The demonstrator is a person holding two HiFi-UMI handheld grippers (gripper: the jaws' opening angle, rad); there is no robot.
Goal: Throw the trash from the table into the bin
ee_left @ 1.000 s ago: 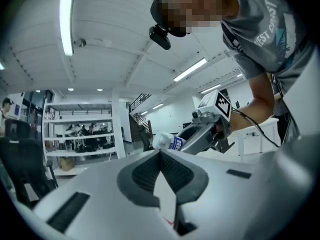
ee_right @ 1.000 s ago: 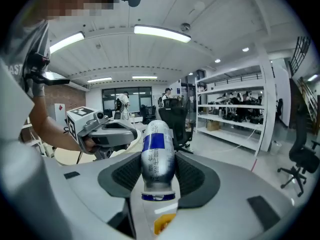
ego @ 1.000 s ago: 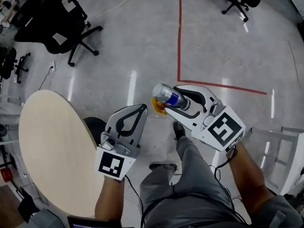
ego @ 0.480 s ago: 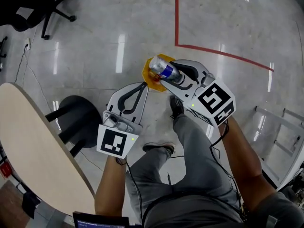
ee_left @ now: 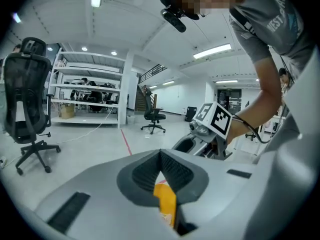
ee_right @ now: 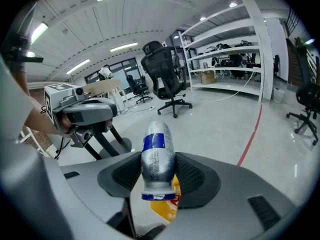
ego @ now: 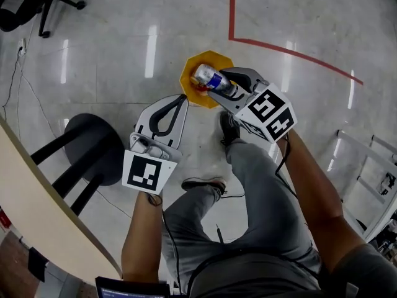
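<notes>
Silver-and-blue metal drink can [ego: 206, 78] sits clamped between the dark ribbed pads of my right gripper [ego: 217, 83], gripped round its body with one end sticking out past the jaw tips; in the right gripper view the drink can [ee_right: 156, 154] stands between the pads with its blue-rimmed end toward the camera. From the head view, the can hangs over the mouth of the yellow-orange, many-sided bin [ego: 187, 72] that stands on the glossy grey floor [ego: 111, 54], just ahead of my feet. A bit of that yellow bin [ee_right: 168, 207] shows below the can in the right gripper view. My left gripper [ego: 180, 99] is clenched on nothing: its tips meet, and through the small gap behind them the left gripper view shows only the bin [ee_left: 166, 204]. It hovers just beside the bin, close to the right gripper. To my left are a black round stool [ego: 93, 148] and the edge of the beige round table [ego: 37, 197]. A red tape line [ego: 231, 11] runs across the floor beyond the bin.
</notes>
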